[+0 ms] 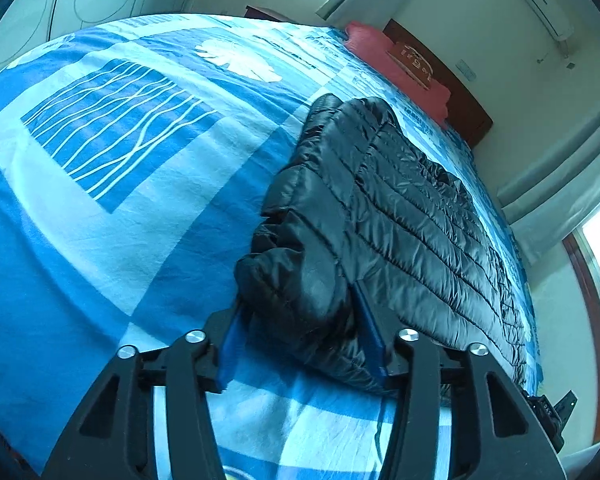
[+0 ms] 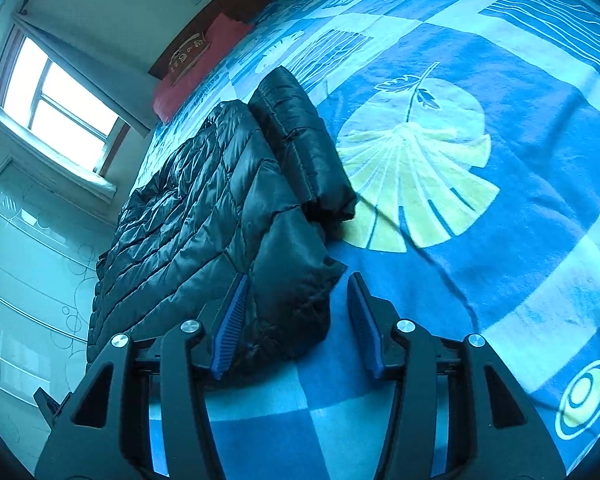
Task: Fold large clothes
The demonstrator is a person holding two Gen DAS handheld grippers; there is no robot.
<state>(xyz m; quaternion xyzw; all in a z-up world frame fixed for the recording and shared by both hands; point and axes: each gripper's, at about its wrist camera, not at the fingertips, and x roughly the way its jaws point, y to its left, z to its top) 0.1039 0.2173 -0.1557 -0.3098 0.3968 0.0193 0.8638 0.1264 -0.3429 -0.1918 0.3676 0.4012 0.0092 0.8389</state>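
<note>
Black puffer jacket [image 1: 384,216] lies on the blue patterned bedspread [image 1: 112,184], one sleeve [image 2: 300,144] folded alongside the body; my left tongs [image 1: 300,312] have a bunched corner of the jacket between the blue pads, jaws fairly wide, can't tell if they're actually pinching; my right tongs [image 2: 296,300] wide, jacket's near corner sitting in the gap; red pillow [image 1: 396,68] against the headboard [image 1: 452,92], well apart.
</note>
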